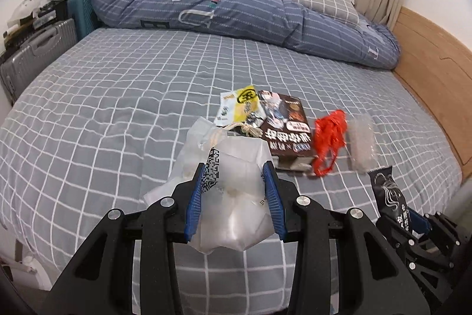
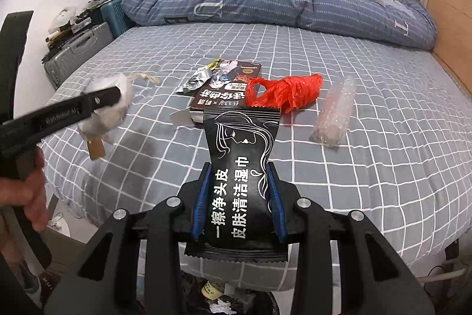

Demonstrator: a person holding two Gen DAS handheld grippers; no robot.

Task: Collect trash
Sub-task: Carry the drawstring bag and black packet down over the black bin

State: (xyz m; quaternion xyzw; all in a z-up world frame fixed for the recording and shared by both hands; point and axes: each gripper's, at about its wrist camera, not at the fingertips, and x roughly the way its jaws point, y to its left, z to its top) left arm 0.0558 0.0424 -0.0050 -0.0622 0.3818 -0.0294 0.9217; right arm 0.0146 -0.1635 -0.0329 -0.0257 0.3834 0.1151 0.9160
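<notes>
the left gripper (image 1: 236,170) has its jaws clenched on a translucent white bag (image 1: 233,185), lifted above the bed (image 1: 118,96). the right gripper (image 2: 239,170) grips a black wet-wipe packet (image 2: 240,167) over the bed's near edge. a brown box (image 2: 227,87), red plastic bag (image 2: 286,92) and clear wrapper (image 2: 334,114) lie on the sheet.
</notes>
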